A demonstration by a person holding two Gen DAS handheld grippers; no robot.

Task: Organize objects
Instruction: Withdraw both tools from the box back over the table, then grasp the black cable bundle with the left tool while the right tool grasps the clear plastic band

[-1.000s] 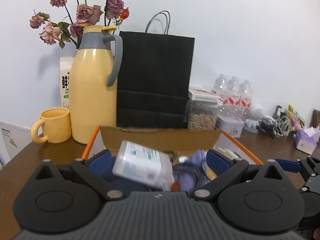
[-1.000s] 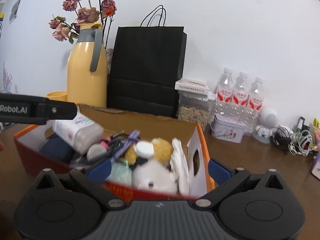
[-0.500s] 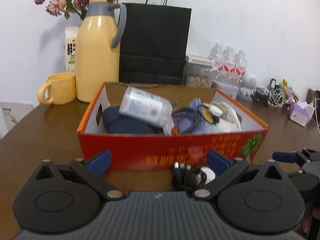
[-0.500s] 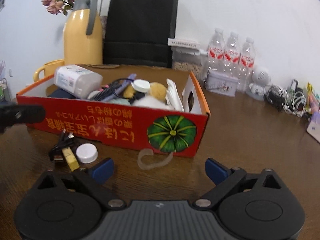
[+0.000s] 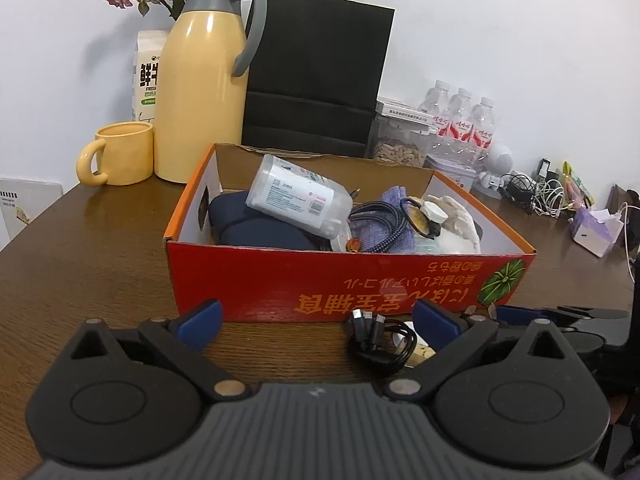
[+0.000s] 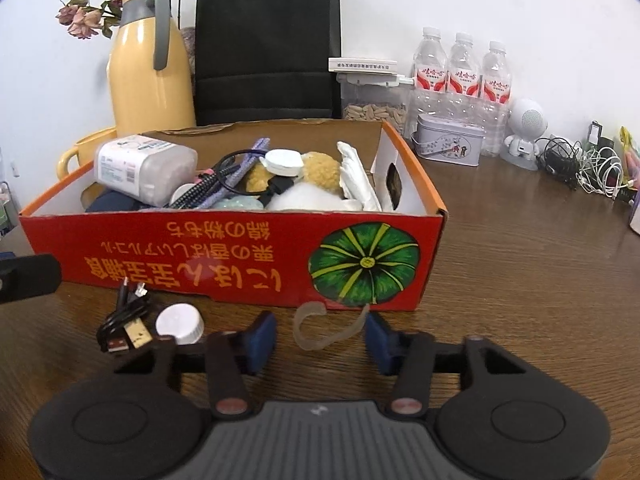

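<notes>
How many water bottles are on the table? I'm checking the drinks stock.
3, upright in a row against the wall, right of the seed jar: left bottle, middle bottle, right bottle. More could be hidden behind the black bag.

Red carton, yellow jug, dark wood

The red box [image 6: 240,264] carries yellow lettering and a green striped pumpkin [image 6: 364,262]; the jug [image 5: 200,80] is yellow with a grey handle; the bench [image 6: 520,260] is brown woodgrain.

A glossy printed cardboard box [image 6: 224,256] sits on a polished dark wood table [image 6: 520,264], beside a matt black paper bag [image 6: 266,44].
</notes>
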